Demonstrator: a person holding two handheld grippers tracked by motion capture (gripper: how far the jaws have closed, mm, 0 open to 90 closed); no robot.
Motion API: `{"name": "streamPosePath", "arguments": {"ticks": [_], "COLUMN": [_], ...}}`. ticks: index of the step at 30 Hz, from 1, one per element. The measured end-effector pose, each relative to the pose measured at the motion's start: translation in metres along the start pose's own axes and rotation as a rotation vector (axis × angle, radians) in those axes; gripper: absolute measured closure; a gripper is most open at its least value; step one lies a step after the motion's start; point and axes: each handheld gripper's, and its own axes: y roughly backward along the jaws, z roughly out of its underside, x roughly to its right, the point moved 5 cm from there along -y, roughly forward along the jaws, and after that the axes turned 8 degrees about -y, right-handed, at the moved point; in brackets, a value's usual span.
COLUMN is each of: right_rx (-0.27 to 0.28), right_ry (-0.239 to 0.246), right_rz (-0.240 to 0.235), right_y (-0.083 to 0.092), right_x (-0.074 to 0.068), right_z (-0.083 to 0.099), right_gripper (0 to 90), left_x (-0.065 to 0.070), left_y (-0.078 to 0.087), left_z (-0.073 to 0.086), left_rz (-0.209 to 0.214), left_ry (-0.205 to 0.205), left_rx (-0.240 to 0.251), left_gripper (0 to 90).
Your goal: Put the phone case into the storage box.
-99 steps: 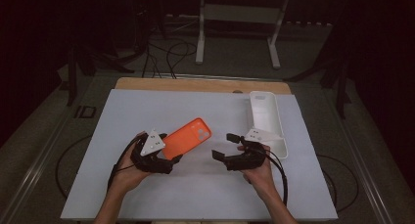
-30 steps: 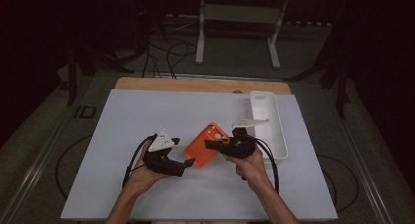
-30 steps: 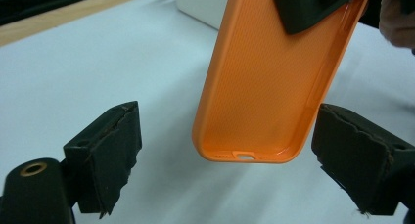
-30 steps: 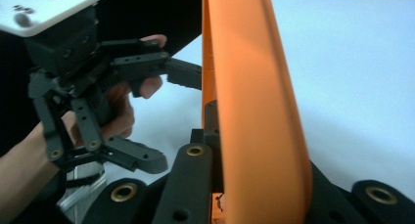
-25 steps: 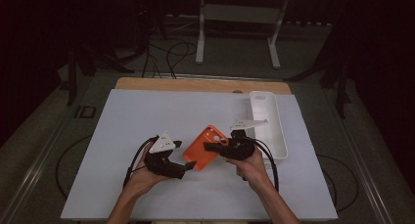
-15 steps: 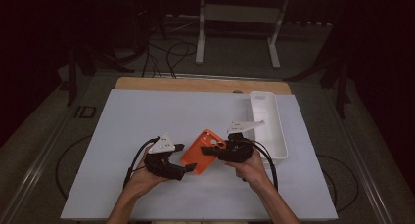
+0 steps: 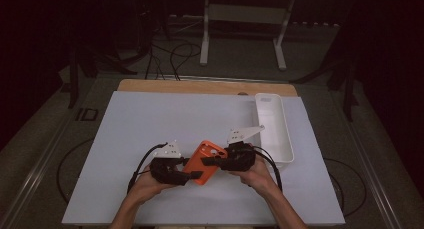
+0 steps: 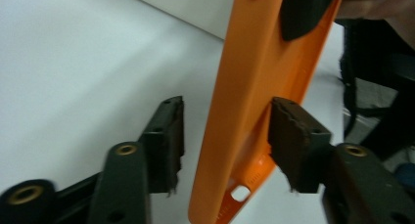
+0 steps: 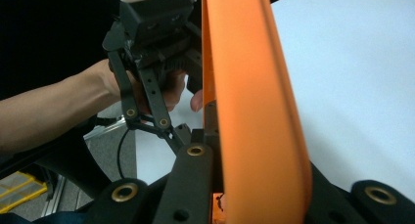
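Observation:
An orange phone case (image 7: 202, 161) is held off the white mat between both hands. My right gripper (image 7: 209, 161) is shut on its upper right end; in the right gripper view the case (image 9: 254, 87) stands edge-on between the jaws of the right gripper (image 9: 254, 155). My left gripper (image 7: 194, 175) sits at the case's lower left end. In the left gripper view the case (image 8: 244, 111) stands between the jaws of the left gripper (image 8: 227, 131). These jaws have just been closing. One pad (image 8: 293, 141) meets the case's edge and a gap remains at the other pad (image 8: 166, 136).
A long white tray (image 7: 274, 134) lies on the mat's right side, just behind the right hand. The white mat (image 7: 150, 119) covers the table, with a wooden strip (image 7: 200, 86) at its far edge. A metal stand (image 7: 240, 34) and cables lie on the floor beyond.
The left gripper has moved right to the case's lower end and its jaws have narrowed around it. The right gripper keeps holding the case, shifted slightly left.

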Motion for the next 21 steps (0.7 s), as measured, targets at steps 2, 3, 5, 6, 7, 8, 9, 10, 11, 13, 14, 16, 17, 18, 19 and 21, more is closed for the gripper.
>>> {"name": "streamPosePath", "arguments": {"ticks": [2, 3, 5, 6, 7, 8, 9, 10, 11, 13, 14, 16, 17, 18, 19, 21], "right_rx": [0.001, -0.003, -0.008, -0.012, -0.015, -0.02, -0.022, -0.024, -0.024, -0.024, -0.021, -0.018, -0.016, -0.013, -0.009, 0.001], "right_ry": [0.002, 0.004, 0.01, 0.01, 0.013, 0.016, 0.016, 0.015, 0.013, 0.012, 0.013, 0.011, 0.007, 0.007, 0.004, -0.004], "right_rz": [-0.005, -0.01, -0.022, -0.027, -0.028, -0.028, -0.031, -0.034, -0.035, -0.037, -0.025, -0.033, -0.036, -0.03, -0.028, -0.016], "right_y": [0.0003, 0.0002, -0.0004, -0.0005, -0.0005, -0.0004, -0.0003, -0.0002, 0.0, -0.0001, -0.0002, -0.0008, -0.0009, -0.0008, -0.0005, 0.0], "right_x": [0.0003, 0.0003, 0.0, -0.0003, -0.0001, 0.0003, 0.0008, 0.0012, 0.0017, 0.0024, 0.0032, 0.0035, 0.0032, 0.003, 0.0027, 0.0031], "right_z": [-0.0001, 0.0001, 0.0008, 0.0011, 0.0013, 0.0015, 0.0017, 0.0019, 0.002, 0.0021, 0.0018, 0.0016, 0.0015, 0.0013, 0.0011, 0.0005], "right_gripper": [85.6, 85.6, 85.5, 85.4, 85.1, 84.9, 84.5, 84.1, 83.8, 79.6, 77.1, 73.6, 72.5, 71.1, 69.3, 63.3], "left_x": [0.0013, 0.0021, 0.0035, 0.0043, 0.0047, 0.0051, 0.0052, 0.0054, 0.0057, 0.0065, 0.0066, 0.0069, 0.0074, 0.0081, 0.0087, 0.0095], "left_y": [-0.0006, -0.0008, -0.0012, -0.0015, -0.0015, -0.0015, -0.0013, -0.0013, -0.0014, -0.0015, -0.0018, -0.0017, -0.0016, -0.0015, -0.0015, -0.0014], "left_z": [0.0008, 0.0011, 0.0017, 0.0021, 0.0027, 0.0033, 0.0037, 0.004, 0.0042, 0.0047, 0.0048, 0.0048, 0.0044, 0.0041, 0.0037, 0.003], "left_rz": [0.018, 0.027, 0.051, 0.061, 0.068, 0.079, 0.086, 0.093, 0.101, 0.099, 0.091, 0.076, 0.067, 0.063, 0.055, 0.047], "left_ry": [-0.007, -0.011, -0.019, -0.019, -0.023, -0.023, -0.021, -0.018, -0.016, -0.02, -0.022, -0.03, -0.032, -0.036, -0.042, -0.044], "left_rx": [-0.005, -0.008, -0.009, -0.009, -0.01, -0.007, -0.005, 0.0, 0.001, 0.006, 0.005, 0.006, 0.01, 0.01, 0.014, 0.019], "left_gripper": [58.2, 60.0, 64.2, 66.4, 68.3, 70.1, 72.0, 73.3, 74.5, 78.0, 80.7, 84.7, 85.0, 85.1, 85.2, 85.3]}}
